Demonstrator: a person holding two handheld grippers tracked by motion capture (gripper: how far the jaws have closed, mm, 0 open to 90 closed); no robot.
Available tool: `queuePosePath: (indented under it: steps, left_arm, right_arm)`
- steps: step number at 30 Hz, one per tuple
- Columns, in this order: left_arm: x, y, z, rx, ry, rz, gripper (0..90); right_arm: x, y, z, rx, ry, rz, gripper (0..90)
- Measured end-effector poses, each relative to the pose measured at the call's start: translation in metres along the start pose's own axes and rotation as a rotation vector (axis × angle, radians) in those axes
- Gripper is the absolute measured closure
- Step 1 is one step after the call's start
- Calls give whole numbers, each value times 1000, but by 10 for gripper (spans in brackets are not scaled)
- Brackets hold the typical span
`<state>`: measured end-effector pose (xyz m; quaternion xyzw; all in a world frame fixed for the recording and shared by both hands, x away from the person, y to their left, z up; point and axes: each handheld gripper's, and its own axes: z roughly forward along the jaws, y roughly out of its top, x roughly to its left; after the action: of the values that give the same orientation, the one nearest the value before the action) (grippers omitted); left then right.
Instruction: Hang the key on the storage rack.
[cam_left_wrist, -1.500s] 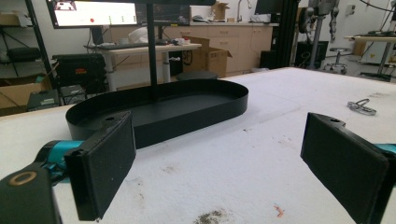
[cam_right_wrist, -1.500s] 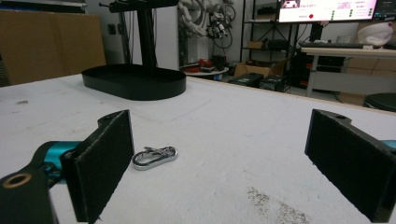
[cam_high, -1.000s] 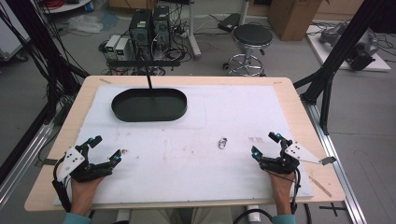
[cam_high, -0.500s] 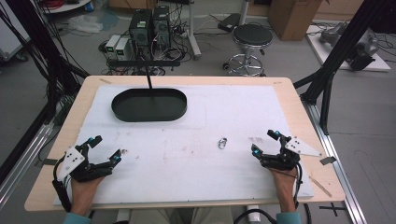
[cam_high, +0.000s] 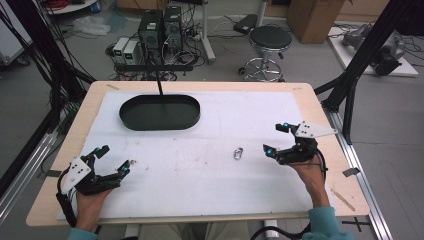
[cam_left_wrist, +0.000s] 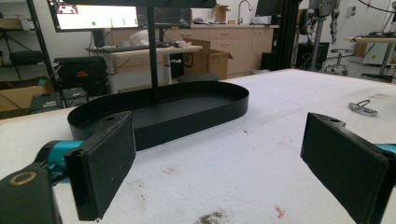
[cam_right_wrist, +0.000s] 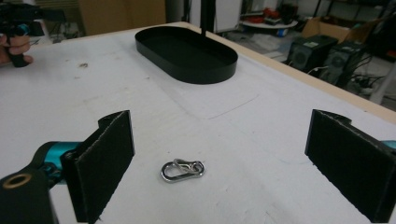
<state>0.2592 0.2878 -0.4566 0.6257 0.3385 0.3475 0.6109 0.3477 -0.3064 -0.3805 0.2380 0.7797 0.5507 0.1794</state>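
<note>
Small silver metal carabiner clip (cam_high: 238, 153) lies flat on the white foam mat (cam_high: 210, 185), right of table centre and touching nothing. Right gripper (cam_high: 275, 139) is the near one, just to the clip's right in the high view. Left gripper (cam_high: 114, 160) sits well apart at the near-left corner of the mat, so I'd call this the right hand's pick.

Key relation: in the right gripper view the clip (cam_right_wrist: 182, 170) sits ahead of the jaws and between their lines, closer to the left-hand pad than to the other. It isn't centred, so the tool wants a small sideways shift toward that pad before closing. The clip's long axis runs roughly across that view, near parallel to the line joining the two pads. The jaws would then close along its length, not across its narrow width. Rotating the wrist first looks safer, though the clip is too small in the high view to confirm its heading there.

Both tools are released: right jaws spread wide with nothing between them, left jaws likewise wide and empty.

Black oval metal tray (cam_high: 160, 112) stands at the far left of the mat, well apart from the clip. In the left gripper view it sits straight ahead (cam_left_wrist: 163, 109), with the clip (cam_left_wrist: 362, 108) far off to the right.
</note>
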Motion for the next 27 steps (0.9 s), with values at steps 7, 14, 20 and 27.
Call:
queuePosePath:
  steps: [7, 14, 20, 27]
  left_arm:
    - [0, 0, 0, 2, -1, -2, 107]
    - [0, 0, 0, 3, -2, -1, 107]
    - [0, 0, 0, 3, -3, -1, 107]
    - [0, 0, 0, 2, -5, -2, 107]
  right_arm:
    - [-7, 15, 23, 114, 94, -27, 76]
    - [-7, 24, 49, 233, 156, -109, 76]
    - [-5, 29, 72, 331, 204, -169, 77]
    - [-2, 26, 87, 414, 243, -202, 78]
